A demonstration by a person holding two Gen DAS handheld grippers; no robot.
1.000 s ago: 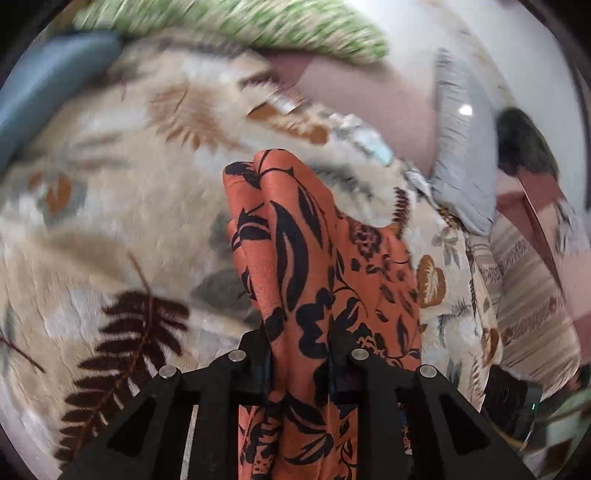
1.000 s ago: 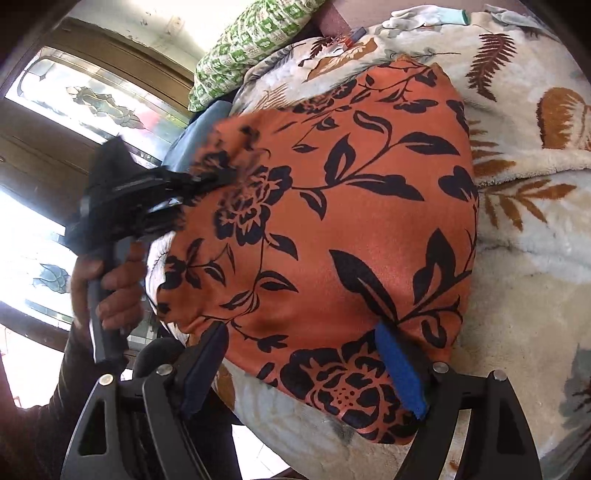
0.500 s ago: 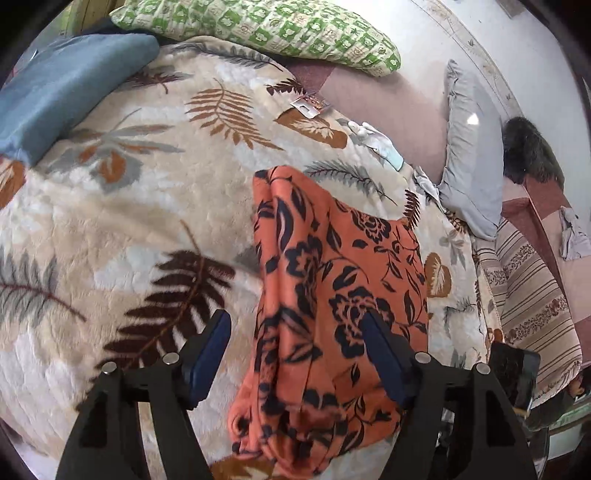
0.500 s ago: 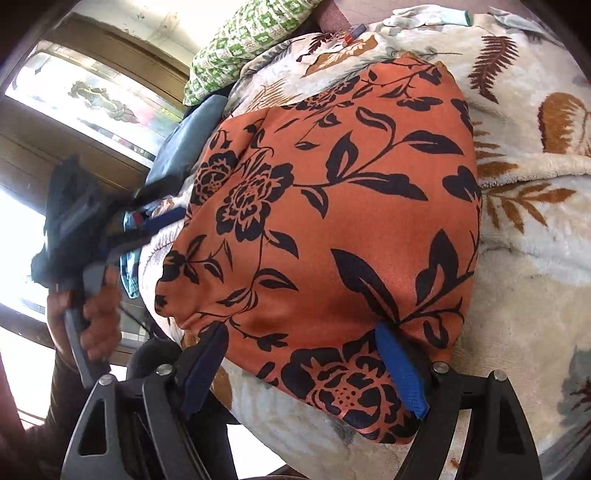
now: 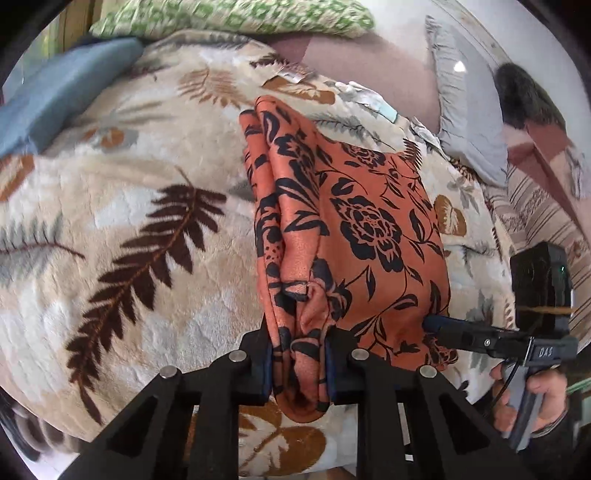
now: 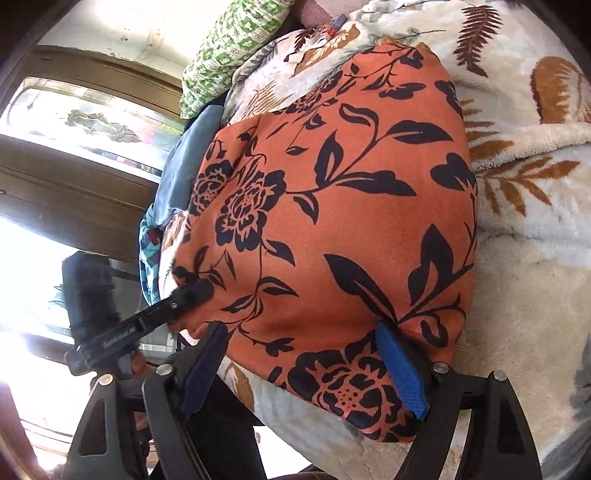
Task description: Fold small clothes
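Note:
An orange garment with black flowers (image 5: 362,229) lies folded on a cream leaf-print blanket (image 5: 147,229). My left gripper (image 5: 300,369) is shut on the garment's near left edge, where several layers bunch between its pads. In the right wrist view the garment (image 6: 332,221) fills the middle. My right gripper (image 6: 306,373) is open, with its jaws on either side of the garment's near edge, and one blue pad (image 6: 400,369) lies on the cloth. The left gripper (image 6: 192,295) shows there gripping the far left corner. The right gripper (image 5: 439,326) shows in the left wrist view at the garment's near right corner.
A green patterned pillow (image 5: 236,16) and a blue cushion (image 5: 62,92) lie at the bed's far side. A grey pillow (image 5: 465,122) and striped cloth (image 5: 543,218) lie to the right. A window and wooden frame (image 6: 74,155) stand past the bed's edge.
My left gripper was shut on the garment, opened and drew back half a second ago, and is now shut on its near left edge again. The right gripper has stayed open in place.

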